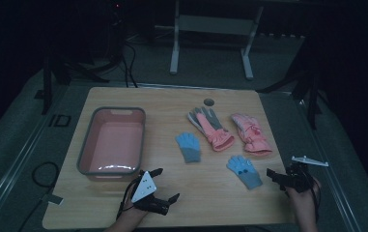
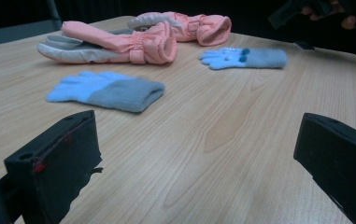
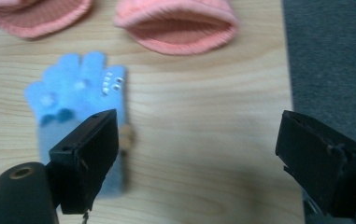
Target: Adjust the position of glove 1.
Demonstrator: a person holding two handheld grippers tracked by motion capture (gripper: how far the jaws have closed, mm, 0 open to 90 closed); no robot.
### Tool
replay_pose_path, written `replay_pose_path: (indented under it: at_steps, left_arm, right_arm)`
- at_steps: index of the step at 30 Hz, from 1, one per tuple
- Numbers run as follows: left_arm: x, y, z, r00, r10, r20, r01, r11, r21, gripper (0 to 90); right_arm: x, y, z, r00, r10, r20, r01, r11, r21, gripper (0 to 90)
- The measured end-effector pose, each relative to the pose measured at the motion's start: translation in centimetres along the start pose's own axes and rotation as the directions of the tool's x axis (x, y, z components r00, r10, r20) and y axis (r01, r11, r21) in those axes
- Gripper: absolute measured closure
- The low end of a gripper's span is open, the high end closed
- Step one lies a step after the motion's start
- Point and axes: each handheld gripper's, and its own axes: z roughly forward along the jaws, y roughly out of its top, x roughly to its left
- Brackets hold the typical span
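Two small blue gloves with grey cuffs lie on the wooden table [image 1: 123, 212]: a plain one [image 1: 189, 147] [image 2: 105, 89] and a dotted one [image 1: 244, 170] [image 2: 243, 58] [image 3: 77, 93]. Behind them lie two pink gloves, one palm-up with a grey palm [image 1: 210, 128] [image 2: 119, 44], the other [image 1: 251, 134] [image 2: 199, 23] to its right. My left gripper [image 1: 164, 184] [image 2: 199, 140] rests open near the front edge, pointing toward the gloves, nothing between its jaws. My right gripper [image 1: 274, 178] [image 3: 199, 140] is open just right of the dotted glove, holding nothing.
A pink basin with a grey rim [image 1: 86, 145] sits empty at the table's left. A round hole [image 1: 209, 102] marks the table's back edge. In the right gripper view the table's right edge borders grey floor [image 3: 330, 56]. A white frame [image 1: 210, 24] stands beyond the table.
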Motion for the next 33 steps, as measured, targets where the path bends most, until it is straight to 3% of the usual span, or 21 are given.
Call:
replay_pose_path:
  at_steps: [8,12,16,19,25,26,27,28,29,30,31,33]
  left_arm:
    - [0.0,0.0,0.0,1.0,0.001,0.005,-0.001,1.0,0.003,0.5]
    - [-0.1,0.0,0.0,1.0,0.003,0.009,-0.003,1.0,0.004,0.5]
    - [-0.1,0.0,0.0,0.9999,0.006,0.01,-0.006,1.0,0.003,0.5]
    - [-0.1,0.0,0.0,0.9999,0.009,0.011,-0.009,1.0,0.003,0.5]
    - [-0.1,0.0,0.0,0.9999,0.009,0.013,-0.009,1.0,0.003,0.5]
    - [-0.1,0.0,0.0,0.9999,0.007,0.014,-0.007,1.0,0.003,0.5]
    - [-0.1,0.0,0.0,0.9999,0.007,0.014,-0.007,1.0,0.003,0.5]
    - [-0.1,0.0,0.0,0.9999,0.006,0.015,-0.006,1.0,0.003,0.5]
    - [-0.1,0.0,0.0,0.9999,0.007,0.016,-0.007,1.0,0.003,0.5]
    - [-0.1,0.0,0.0,0.9998,0.006,0.019,-0.006,1.0,0.005,0.5]
    - [-0.1,0.0,0.0,0.9998,0.006,0.02,-0.006,1.0,0.006,0.5]
    - [-0.1,0.0,0.0,0.9997,0.008,0.023,-0.008,1.0,0.006,0.5]
  right_arm:
    - [1.4,2.6,-0.4,0.996,-0.064,-0.062,0.061,0.996,-0.061,13.6]
    - [2.5,3.9,0.0,0.9835,-0.14,-0.115,0.134,0.989,-0.058,13.6]
    - [4.3,4.9,0.9,0.9502,-0.247,-0.19,0.243,0.969,-0.043,13.7]
    - [5.6,5.3,1.5,0.93,-0.293,-0.222,0.298,0.954,-0.01,13.7]
    - [8.2,6.2,3.1,0.897,-0.335,-0.289,0.355,0.935,0.019,14.4]
    - [8.6,6.3,3.3,0.8947,-0.339,-0.291,0.36,0.933,0.021,14.4]
    - [9.2,6.4,3.7,0.8987,-0.336,-0.282,0.355,0.935,0.019,14.3]
    - [9.5,6.5,4.0,0.894,-0.342,-0.289,0.363,0.932,0.019,13.4]
    - [10.1,6.6,4.4,0.882,-0.352,-0.314,0.379,0.925,0.028,12.9]
    - [10.3,6.6,4.6,0.8786,-0.353,-0.322,0.382,0.924,0.029,12.9]
    - [10.9,6.7,5.0,0.868,-0.36,-0.342,0.397,0.917,0.043,13.5]
    - [11.8,6.7,5.6,0.8549,-0.383,-0.35,0.427,0.902,0.056,15.2]
